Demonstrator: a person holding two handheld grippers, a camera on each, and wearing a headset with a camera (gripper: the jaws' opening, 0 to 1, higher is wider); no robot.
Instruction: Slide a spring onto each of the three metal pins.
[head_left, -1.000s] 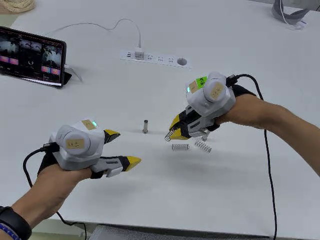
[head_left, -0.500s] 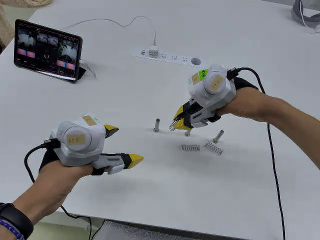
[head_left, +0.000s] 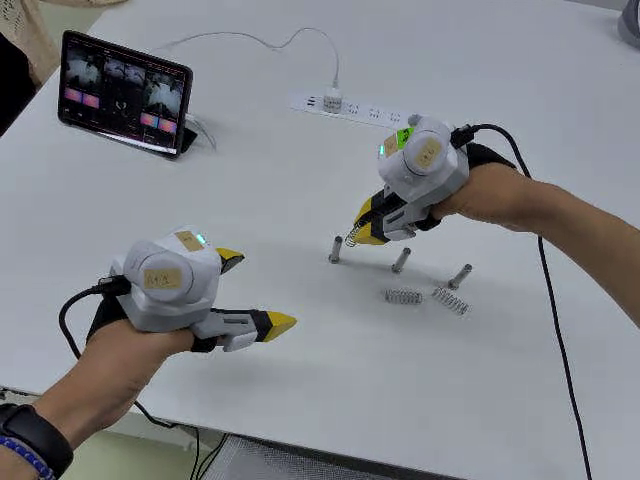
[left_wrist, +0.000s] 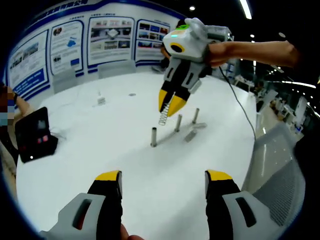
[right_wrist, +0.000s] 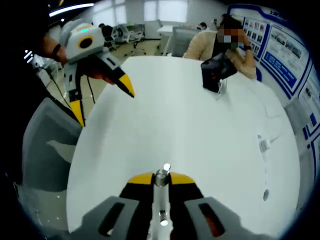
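Note:
Three short metal pins stand upright on the white table: the left pin (head_left: 336, 249), the middle pin (head_left: 401, 260) and the right pin (head_left: 460, 276). My right gripper (head_left: 365, 230) is shut on a spring (head_left: 352, 237), which hangs from its yellow tips just above and to the right of the left pin. The left gripper view has that spring (left_wrist: 163, 116) over the nearest pin (left_wrist: 154, 137). Two loose springs (head_left: 404, 296) (head_left: 450, 299) lie in front of the pins. My left gripper (head_left: 255, 290) is open and holds nothing, low at the near left.
A tablet (head_left: 125, 92) stands propped at the far left, with a white power strip (head_left: 350, 107) and its cable behind the pins. The table's near edge runs just below my left hand. A person sits beyond the tablet (right_wrist: 217, 72).
My right gripper has risen from beside the loose springs and moved left with its spring, uncovering the middle and right pins. The left gripper has stayed put; the head camera shifted.

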